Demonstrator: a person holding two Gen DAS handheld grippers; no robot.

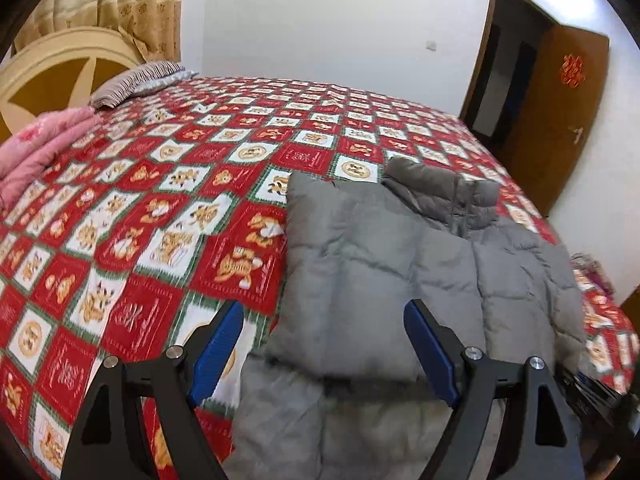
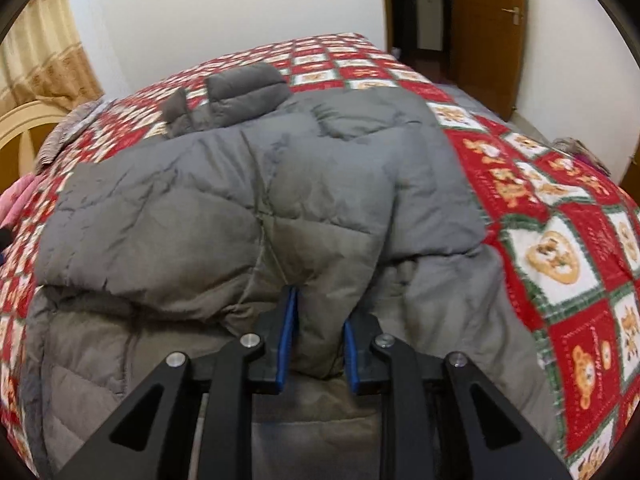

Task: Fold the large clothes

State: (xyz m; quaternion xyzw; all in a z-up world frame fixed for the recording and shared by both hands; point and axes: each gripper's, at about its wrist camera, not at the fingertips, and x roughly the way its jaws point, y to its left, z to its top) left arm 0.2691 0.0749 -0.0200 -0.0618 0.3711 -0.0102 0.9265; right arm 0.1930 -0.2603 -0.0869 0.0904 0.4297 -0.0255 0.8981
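Note:
A large grey puffer jacket (image 1: 400,256) lies on the bed, collar away from me, with its left sleeve folded across the body. It also fills the right wrist view (image 2: 224,208). My left gripper (image 1: 324,340) is open and empty, hovering over the jacket's folded left sleeve near the bed's front edge. My right gripper (image 2: 318,320) is shut on a fold of the jacket's right sleeve (image 2: 324,280), pinched between its blue pads.
The bed carries a red, white and green bear-patterned cover (image 1: 160,208). A pink blanket (image 1: 36,152) and a striped pillow (image 1: 132,80) lie by the headboard (image 1: 48,80). A brown door (image 1: 552,112) stands open in the far wall.

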